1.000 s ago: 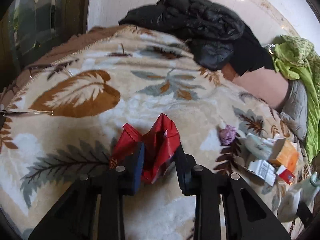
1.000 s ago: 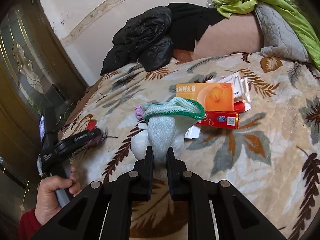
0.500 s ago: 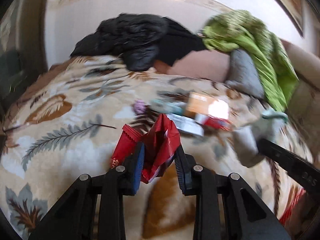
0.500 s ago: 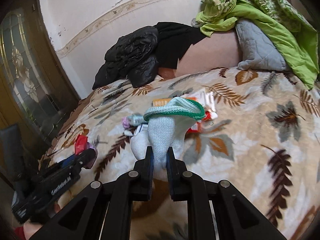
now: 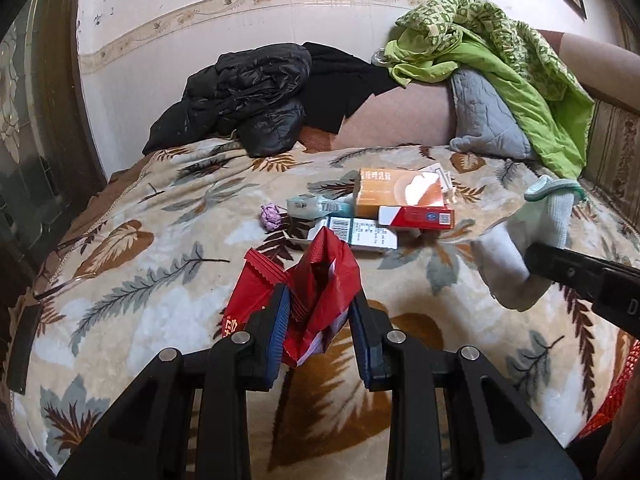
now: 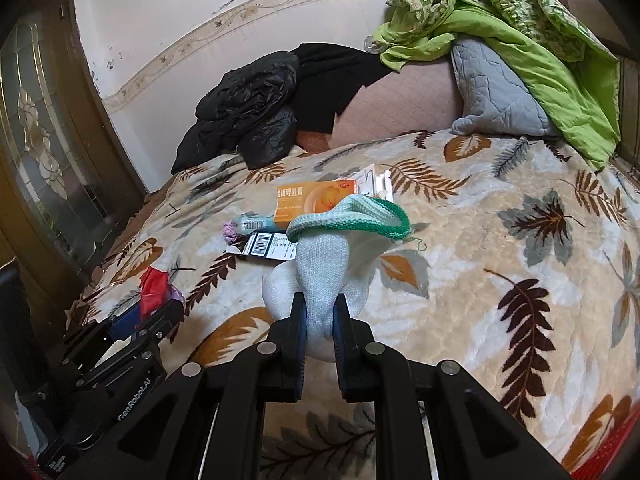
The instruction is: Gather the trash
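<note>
Both hands have swung round since a second ago: the left gripper (image 5: 318, 330), which then faced the bare left side of the bed, now looks straight at the litter pile, and the right gripper (image 6: 320, 322) has drawn back a little from it. The left jaws stand narrow, pinched on a crumpled red wrapper (image 5: 316, 280) that sticks up between the pads; the right jaws are all but shut on a pale sock with a green cuff (image 6: 332, 264), which hangs in front of them, cuff uppermost.

Outward from the jaws lies what is left to gather, on the leaf-patterned blanket (image 5: 140, 280) near the middle of the bed (image 6: 500, 320), toward the headboard edge. Nearest the left jaws is a white box with a barcode (image 5: 360, 234), its long axis running across the bed, left to right. Touching it behind are a red box (image 5: 416, 216) and an orange box (image 5: 400, 192), with a small teal packet (image 5: 310, 206) and a purple wad (image 5: 270, 216) just to the left.

The pile sits dead ahead of the left jaws and a little left of the right ones, so either hand could reach it, but both are full. My guess is each must drop its load somewhere first; no bin shows in either view.
</note>
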Action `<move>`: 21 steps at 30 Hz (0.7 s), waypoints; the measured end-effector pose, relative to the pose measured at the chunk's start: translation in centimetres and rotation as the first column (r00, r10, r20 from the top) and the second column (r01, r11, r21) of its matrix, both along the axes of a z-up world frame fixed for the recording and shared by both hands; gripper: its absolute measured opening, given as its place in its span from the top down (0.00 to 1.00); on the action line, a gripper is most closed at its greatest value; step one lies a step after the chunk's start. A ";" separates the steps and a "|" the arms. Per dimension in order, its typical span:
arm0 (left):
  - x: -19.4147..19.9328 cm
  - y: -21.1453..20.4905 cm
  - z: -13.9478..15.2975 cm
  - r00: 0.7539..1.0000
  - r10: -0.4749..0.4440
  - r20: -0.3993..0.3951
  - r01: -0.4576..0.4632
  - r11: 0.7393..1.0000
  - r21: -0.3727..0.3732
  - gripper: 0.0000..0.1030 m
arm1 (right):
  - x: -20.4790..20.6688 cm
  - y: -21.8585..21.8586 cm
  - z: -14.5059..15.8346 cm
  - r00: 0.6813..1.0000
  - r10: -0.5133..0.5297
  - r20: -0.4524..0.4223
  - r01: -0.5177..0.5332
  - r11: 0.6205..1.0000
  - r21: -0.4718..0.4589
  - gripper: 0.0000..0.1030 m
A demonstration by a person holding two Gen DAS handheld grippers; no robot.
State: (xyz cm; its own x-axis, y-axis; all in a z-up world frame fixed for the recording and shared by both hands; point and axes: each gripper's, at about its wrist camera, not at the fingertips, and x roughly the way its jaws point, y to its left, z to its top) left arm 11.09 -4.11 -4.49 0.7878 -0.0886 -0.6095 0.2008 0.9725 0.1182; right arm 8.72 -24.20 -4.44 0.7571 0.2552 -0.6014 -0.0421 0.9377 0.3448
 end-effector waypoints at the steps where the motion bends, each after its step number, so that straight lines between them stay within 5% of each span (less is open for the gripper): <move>1: 0.2 0.0 0.0 1.000 0.000 0.002 0.000 1.000 0.005 0.72 | 0.1 0.1 0.0 1.000 0.004 0.000 -0.004 1.000 -0.001 0.87; 21: 1.0 0.3 0.0 1.000 0.003 0.002 -0.003 1.000 -0.001 0.72 | 0.5 0.8 -0.1 1.000 0.026 -0.004 -0.026 1.000 0.000 0.87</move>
